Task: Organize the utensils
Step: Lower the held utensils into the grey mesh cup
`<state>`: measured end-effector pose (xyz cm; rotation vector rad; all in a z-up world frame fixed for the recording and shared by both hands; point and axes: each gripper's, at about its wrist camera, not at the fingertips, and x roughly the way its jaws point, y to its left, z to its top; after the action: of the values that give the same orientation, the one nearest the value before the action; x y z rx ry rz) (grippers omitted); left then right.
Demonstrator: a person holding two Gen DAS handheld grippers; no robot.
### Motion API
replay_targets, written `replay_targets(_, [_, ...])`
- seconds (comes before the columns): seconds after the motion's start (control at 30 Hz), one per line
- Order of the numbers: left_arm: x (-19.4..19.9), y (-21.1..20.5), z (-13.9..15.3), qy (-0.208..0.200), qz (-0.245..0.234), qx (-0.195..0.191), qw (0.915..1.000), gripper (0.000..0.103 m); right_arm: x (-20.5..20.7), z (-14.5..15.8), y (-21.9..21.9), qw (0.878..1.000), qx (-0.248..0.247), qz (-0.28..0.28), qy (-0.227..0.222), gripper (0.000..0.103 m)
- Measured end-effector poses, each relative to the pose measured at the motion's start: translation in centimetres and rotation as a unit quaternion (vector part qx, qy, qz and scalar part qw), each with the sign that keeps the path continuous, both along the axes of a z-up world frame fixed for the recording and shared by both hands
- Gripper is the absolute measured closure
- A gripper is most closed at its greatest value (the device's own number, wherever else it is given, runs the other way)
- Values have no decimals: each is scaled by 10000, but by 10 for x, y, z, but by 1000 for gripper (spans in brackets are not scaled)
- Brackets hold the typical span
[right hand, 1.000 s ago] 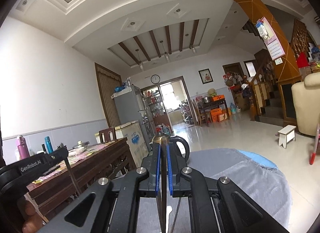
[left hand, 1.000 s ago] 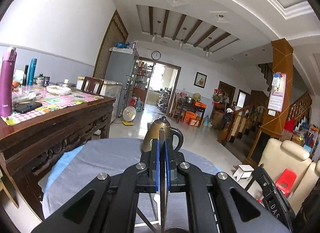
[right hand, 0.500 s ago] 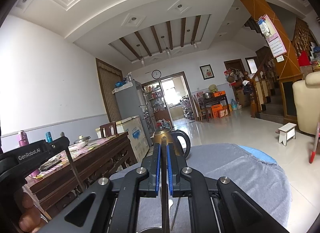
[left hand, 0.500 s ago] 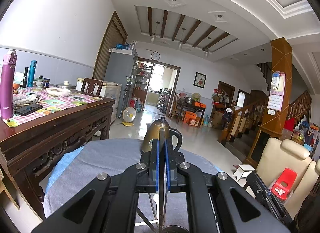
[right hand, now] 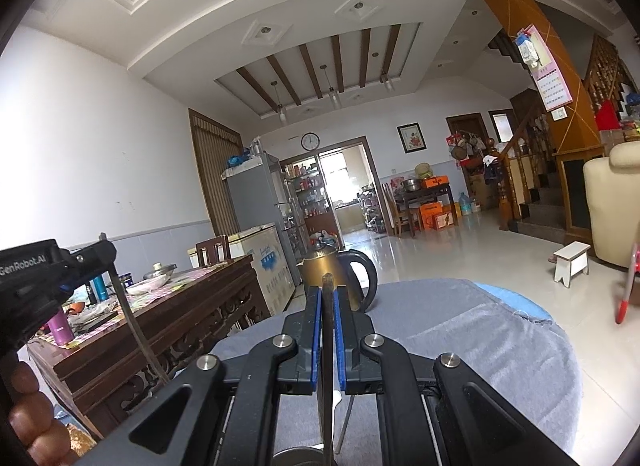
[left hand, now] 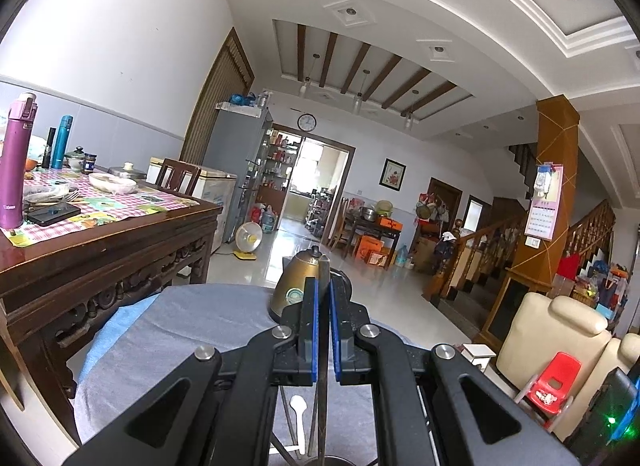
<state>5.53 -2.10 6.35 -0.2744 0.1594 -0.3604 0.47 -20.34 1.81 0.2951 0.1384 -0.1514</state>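
Here, both hand-held grippers, left (left hand: 323,306) & right (right hand: 327,310), each clamping upright chopstick (right hand: 327,346).

one brass kettle (left hand: 299,281) on the grey-clothed tabletop (left hand: 192,318). one white spoon (left hand: 298,410) lying there. two dark sticks: one chopstick (left hand: 322,398) in the left tongs (left hand: 324,294), one chopstick (right hand: 327,350) in the right tongs (right hand: 327,298). wooden side table: two flasks, one purple flask (left hand: 15,161), one teal flask (left hand: 62,141); one phone (left hand: 52,213); one white bowl (left hand: 113,182). one wall clock (left hand: 307,121).
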Motion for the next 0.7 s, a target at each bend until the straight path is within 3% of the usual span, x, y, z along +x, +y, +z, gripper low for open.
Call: replay_targets(0.7, [-7, -1, -20, 226, 413, 161, 9988, 98, -7, -10, 4, 9988, 91, 375, 310, 96])
